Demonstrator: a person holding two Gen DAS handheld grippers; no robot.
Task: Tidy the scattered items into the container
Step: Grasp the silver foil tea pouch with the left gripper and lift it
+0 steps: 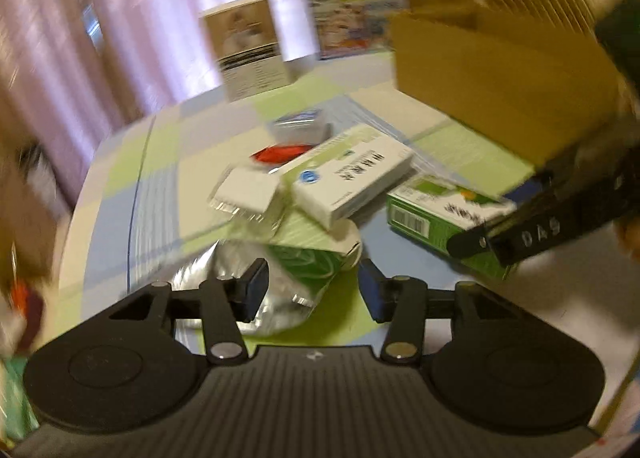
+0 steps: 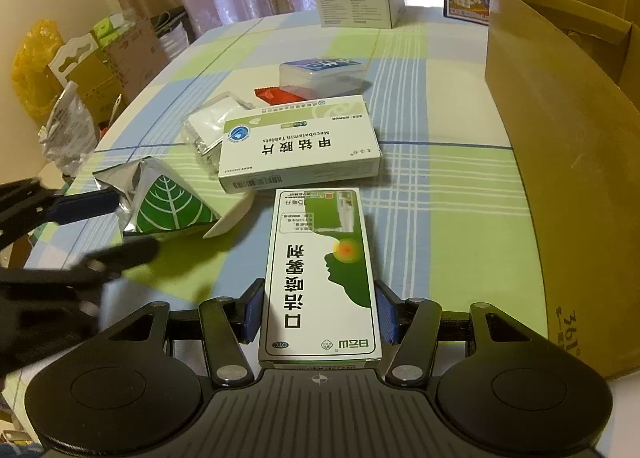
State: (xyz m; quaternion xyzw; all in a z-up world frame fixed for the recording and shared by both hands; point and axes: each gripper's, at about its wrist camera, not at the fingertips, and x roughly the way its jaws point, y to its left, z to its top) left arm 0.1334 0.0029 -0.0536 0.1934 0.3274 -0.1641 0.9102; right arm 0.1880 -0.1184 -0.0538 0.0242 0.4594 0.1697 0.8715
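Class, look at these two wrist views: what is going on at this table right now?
A person is tidying medicine packs with two handheld grippers. The right gripper is shut on a tall green-and-white spray carton beside the brown cardboard box. The left gripper is open above a crumpled silver foil pouch with a green leaf print. A white tablet box, a small clear plastic case and a red sachet lie on the checked tablecloth.
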